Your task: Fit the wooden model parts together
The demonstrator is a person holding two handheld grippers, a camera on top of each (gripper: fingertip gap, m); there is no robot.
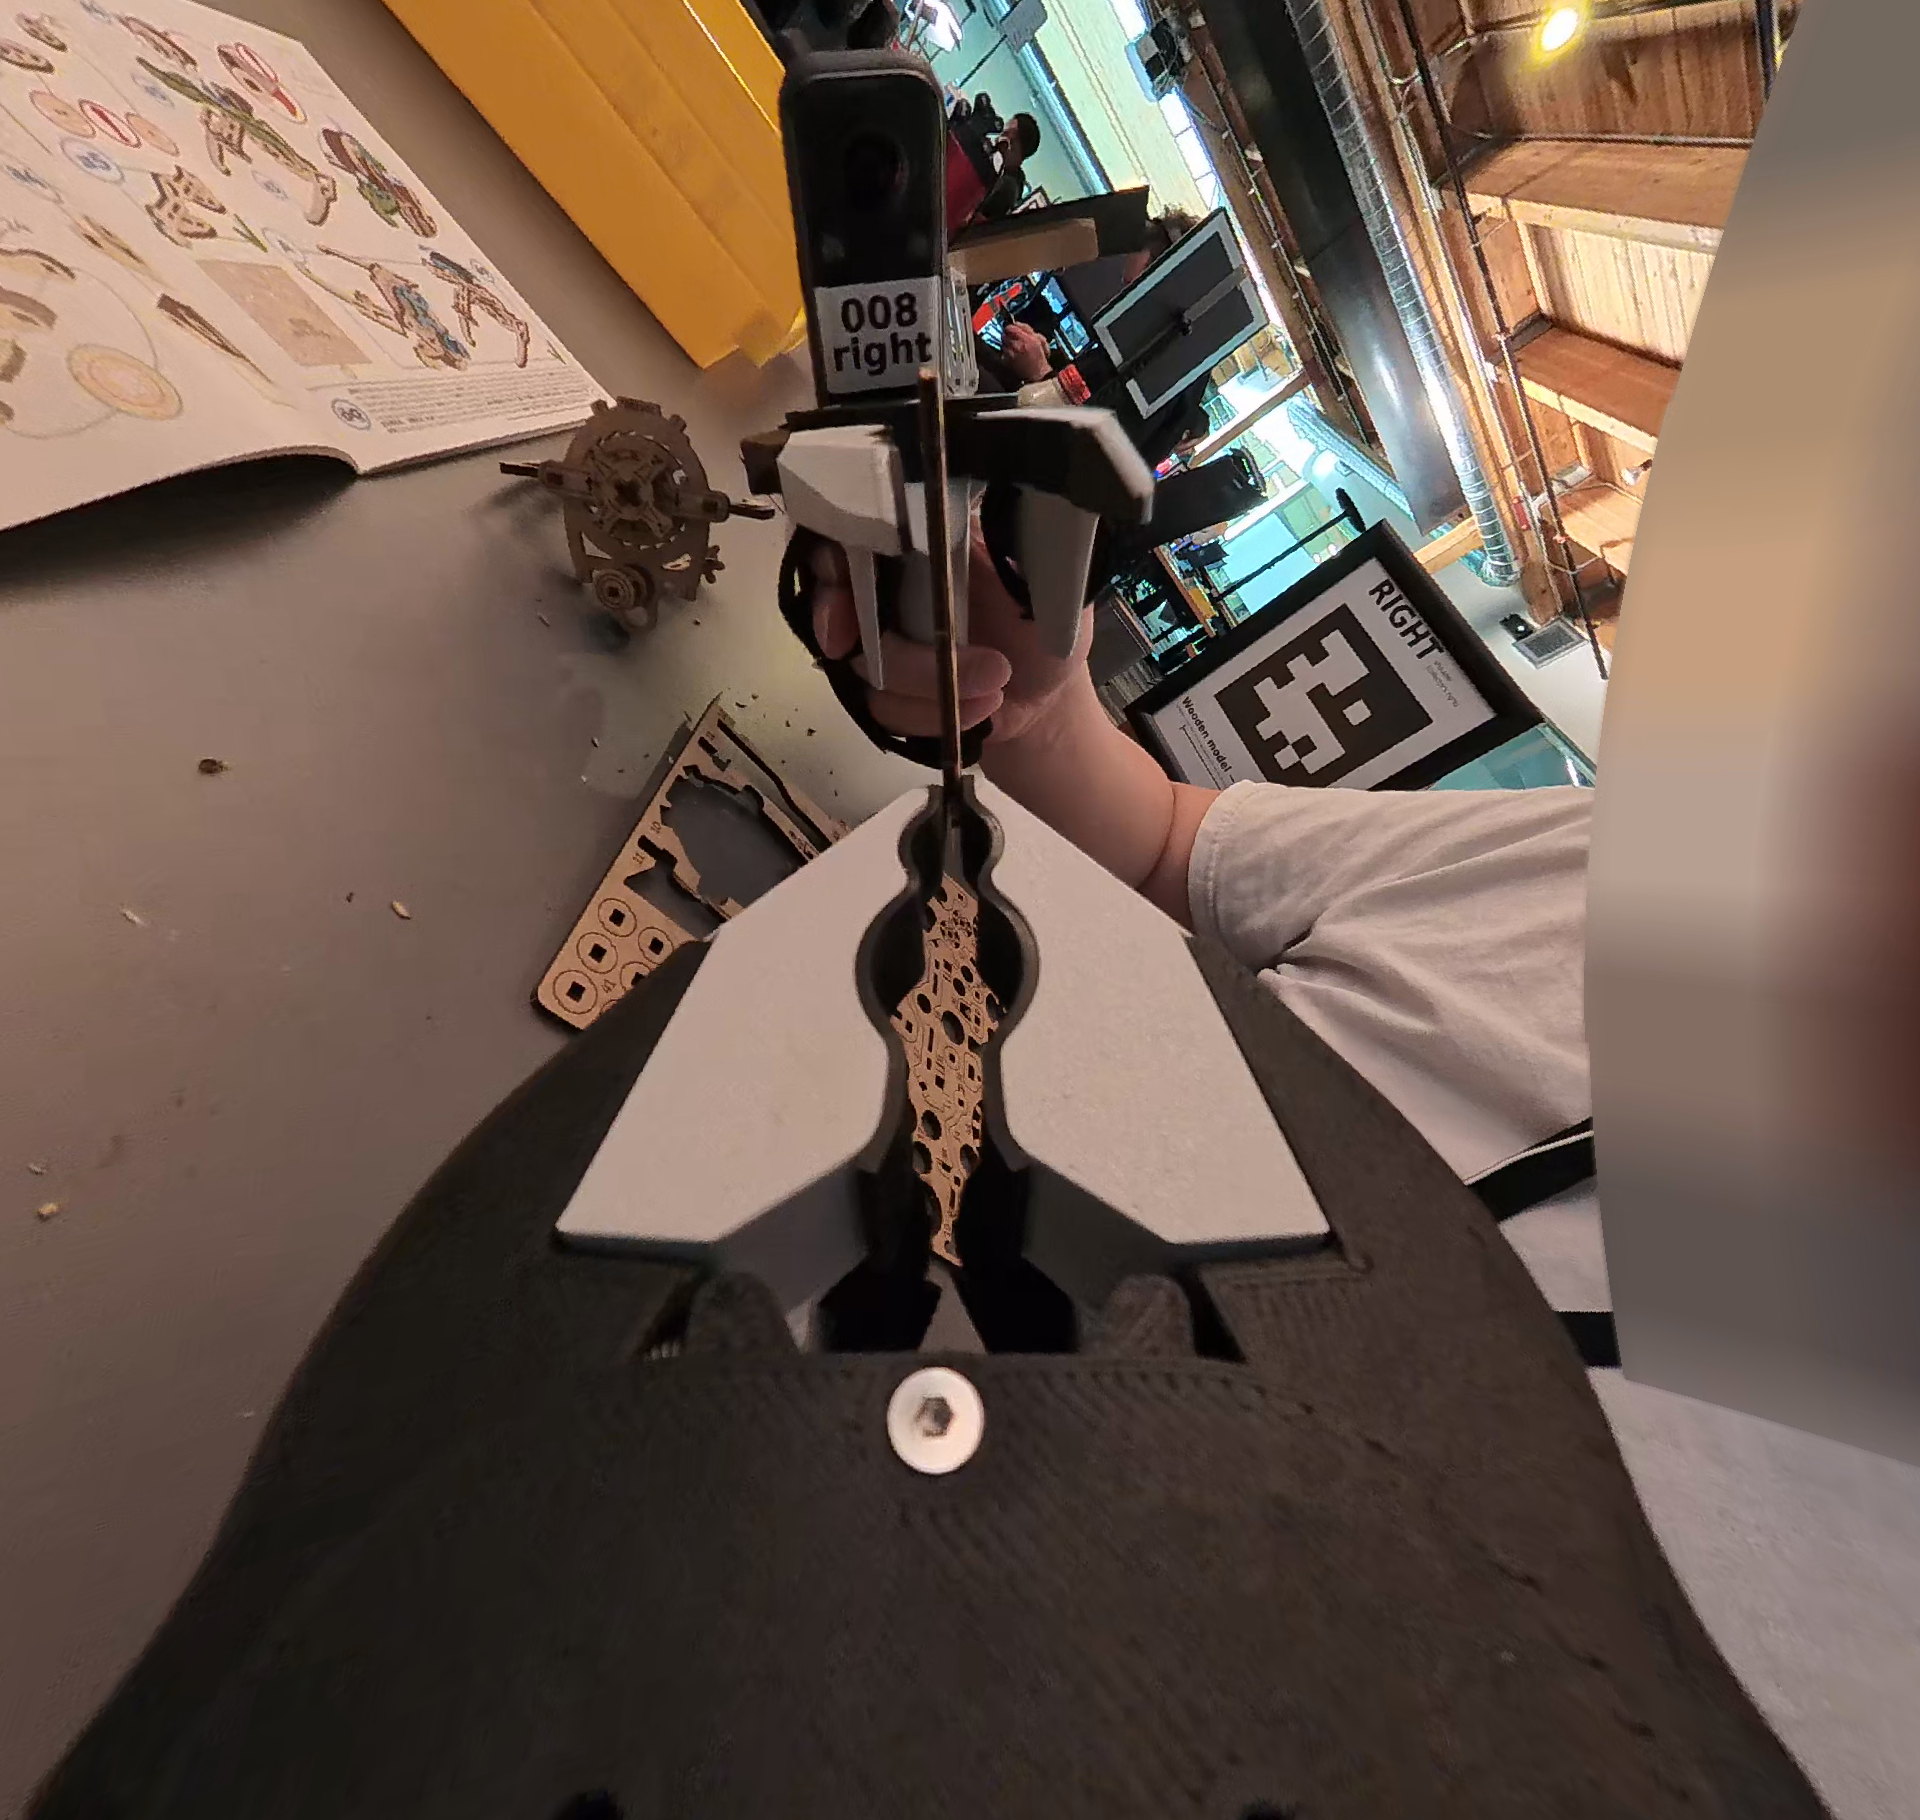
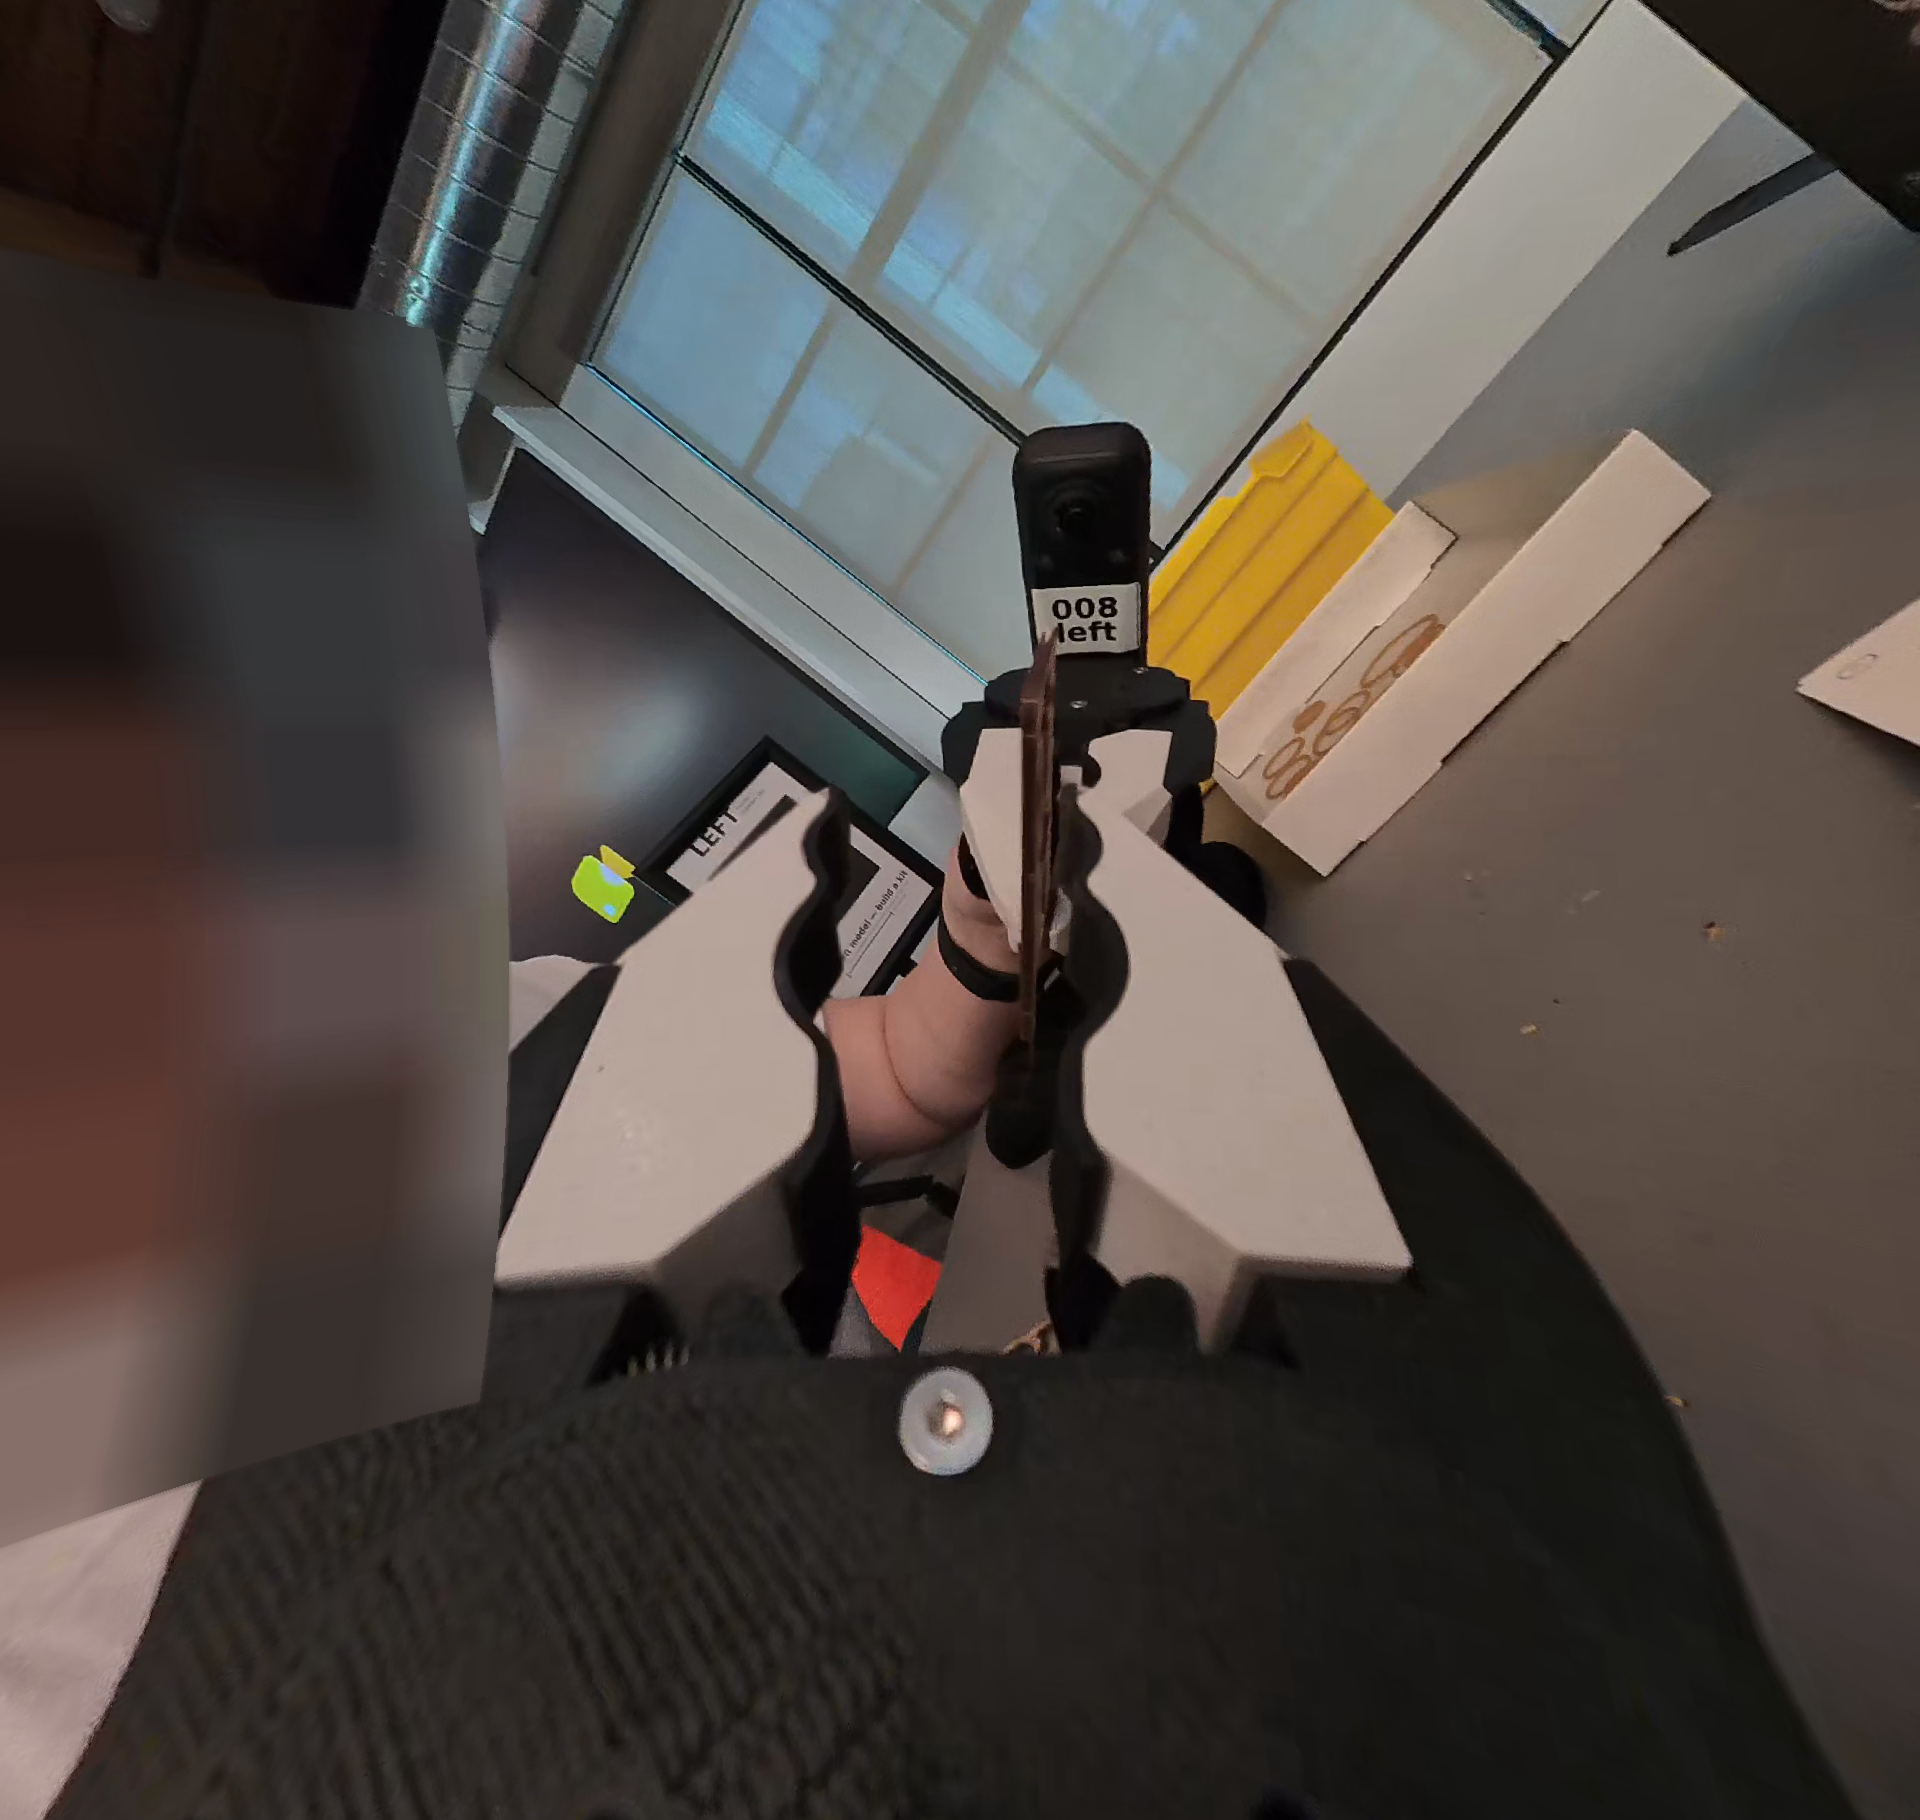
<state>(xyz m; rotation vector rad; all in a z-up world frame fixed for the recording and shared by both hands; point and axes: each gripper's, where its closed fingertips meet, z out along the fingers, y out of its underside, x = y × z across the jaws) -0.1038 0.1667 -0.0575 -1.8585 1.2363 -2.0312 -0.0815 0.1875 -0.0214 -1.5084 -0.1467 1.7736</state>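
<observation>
Left tongs (image 1: 948,840) clamped on thin wooden sheet (image 1: 943,1032), lower centre; right tongs (image 2: 961,825) apart at its edge. Next, seemingly: freeing a part.

Pale laser-cut wooden sheet (image 1: 943,1032), yellow bins (image 1: 582,97), grey table (image 1: 260,939)

Your left tool (image 1: 948,814) has pale grey wedge fingers (image 1: 748,1032) with scalloped black inner edges on a ribbed black body, a silver hex screw (image 1: 934,1419) at lower centre. Your right tool (image 2: 951,981) matches. You wear a white short sleeve (image 1: 1392,929).
</observation>
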